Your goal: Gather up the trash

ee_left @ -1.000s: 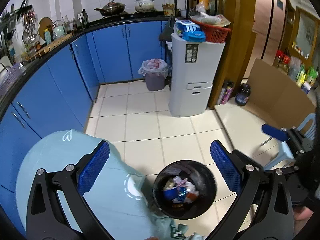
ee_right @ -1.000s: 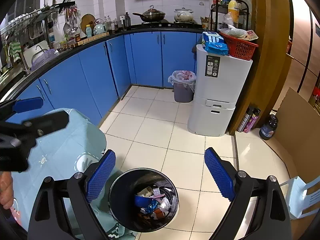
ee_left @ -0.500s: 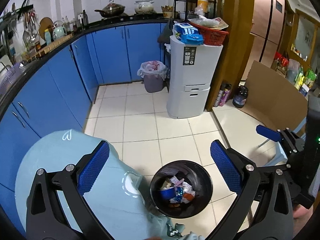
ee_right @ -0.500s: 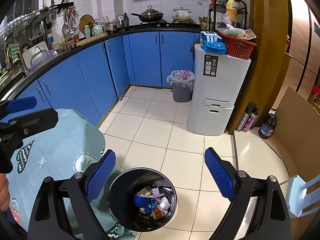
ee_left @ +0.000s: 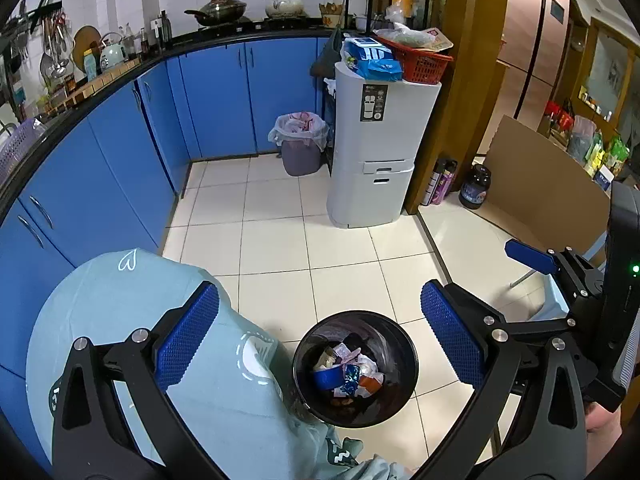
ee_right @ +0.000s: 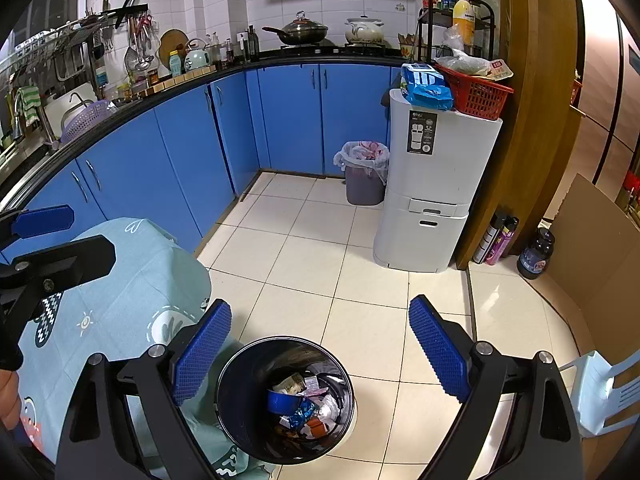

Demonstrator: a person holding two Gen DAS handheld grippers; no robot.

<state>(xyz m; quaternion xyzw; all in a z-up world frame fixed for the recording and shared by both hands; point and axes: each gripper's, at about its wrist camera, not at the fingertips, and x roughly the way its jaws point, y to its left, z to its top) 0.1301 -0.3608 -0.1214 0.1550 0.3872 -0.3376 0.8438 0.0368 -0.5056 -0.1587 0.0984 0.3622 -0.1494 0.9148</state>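
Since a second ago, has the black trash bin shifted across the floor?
Cannot tell. In the left wrist view the black trash bin drifts slightly left, but the white cabinet drifts too, so the camera moved.

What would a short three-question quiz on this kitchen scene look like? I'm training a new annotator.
1. True or false: both grippers, left and right, are open and empty.
2. The black bin holds: A nothing, B trash, C water.
3. What stands on the white cabinet beside the blue bag?

Key: 1 true. 2 B. 3 a red basket.
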